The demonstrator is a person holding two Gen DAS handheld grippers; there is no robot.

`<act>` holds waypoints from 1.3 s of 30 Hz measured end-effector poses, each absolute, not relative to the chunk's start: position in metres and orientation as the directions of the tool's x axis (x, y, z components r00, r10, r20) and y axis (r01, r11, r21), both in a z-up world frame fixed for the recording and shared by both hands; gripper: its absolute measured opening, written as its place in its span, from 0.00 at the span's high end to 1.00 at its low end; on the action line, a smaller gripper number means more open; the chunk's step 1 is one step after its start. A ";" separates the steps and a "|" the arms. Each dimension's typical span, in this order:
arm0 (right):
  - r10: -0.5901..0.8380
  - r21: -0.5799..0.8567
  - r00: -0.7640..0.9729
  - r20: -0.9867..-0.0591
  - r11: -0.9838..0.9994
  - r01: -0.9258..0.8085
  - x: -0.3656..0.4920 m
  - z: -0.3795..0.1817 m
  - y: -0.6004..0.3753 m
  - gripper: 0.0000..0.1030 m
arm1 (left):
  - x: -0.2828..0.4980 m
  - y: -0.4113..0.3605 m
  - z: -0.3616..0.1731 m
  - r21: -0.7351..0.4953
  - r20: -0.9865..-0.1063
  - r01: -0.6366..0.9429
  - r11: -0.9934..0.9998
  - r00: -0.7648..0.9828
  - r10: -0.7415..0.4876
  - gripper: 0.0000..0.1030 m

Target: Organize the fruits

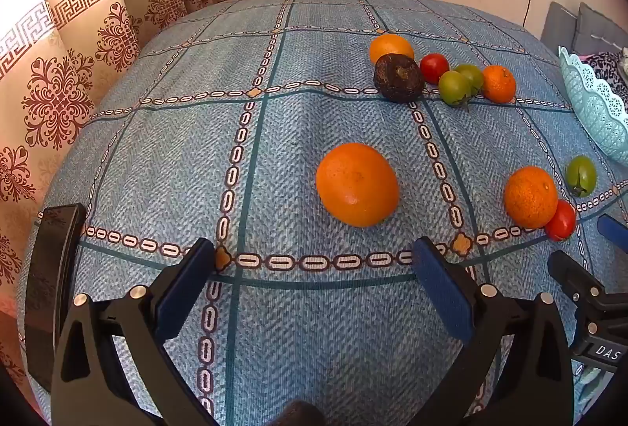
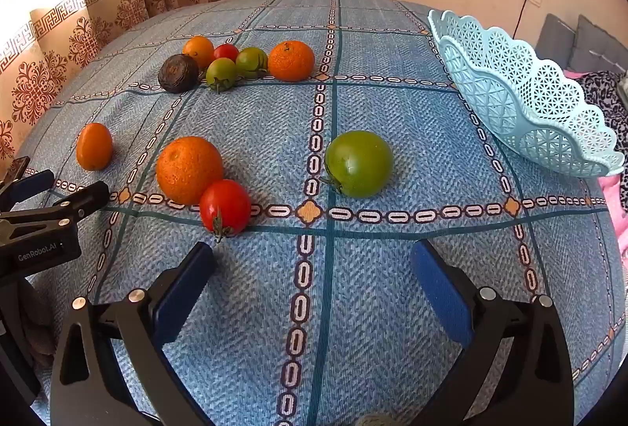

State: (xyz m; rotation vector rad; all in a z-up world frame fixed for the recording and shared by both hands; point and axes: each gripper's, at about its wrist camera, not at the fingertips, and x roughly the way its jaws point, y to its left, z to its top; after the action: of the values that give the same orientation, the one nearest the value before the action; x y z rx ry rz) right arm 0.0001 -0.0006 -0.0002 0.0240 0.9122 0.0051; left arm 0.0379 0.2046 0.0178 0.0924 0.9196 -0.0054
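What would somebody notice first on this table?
Probably the big orange, alone just ahead of the open left gripper. Next, the lacy blue basket at the table's right edge, still empty. A fruit cluster around a dark fruit sits farther back.

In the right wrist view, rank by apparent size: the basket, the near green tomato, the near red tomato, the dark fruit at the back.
1. basket
2. near green tomato
3. near red tomato
4. dark fruit

The dark fruit lies farther from the camera, so its last place is unsure.
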 end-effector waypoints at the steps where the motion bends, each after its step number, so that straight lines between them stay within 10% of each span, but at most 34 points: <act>1: 0.015 0.023 0.611 -0.791 1.000 0.006 0.000 0.000 -0.001 0.05 | 0.038 0.205 0.018 0.078 -0.794 0.044 0.996 0.606 0.035 0.02; 39: 0.072 0.058 0.695 -0.715 0.997 -0.043 -0.019 0.017 -0.006 0.05 | 0.008 0.185 0.033 0.160 -0.694 0.102 0.982 0.719 0.038 0.02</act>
State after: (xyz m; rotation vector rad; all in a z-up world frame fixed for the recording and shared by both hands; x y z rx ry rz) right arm -0.0187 -0.0057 0.0175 0.0379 0.7994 0.0641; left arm 0.0079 0.1849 0.0331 0.1919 0.7686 -0.0352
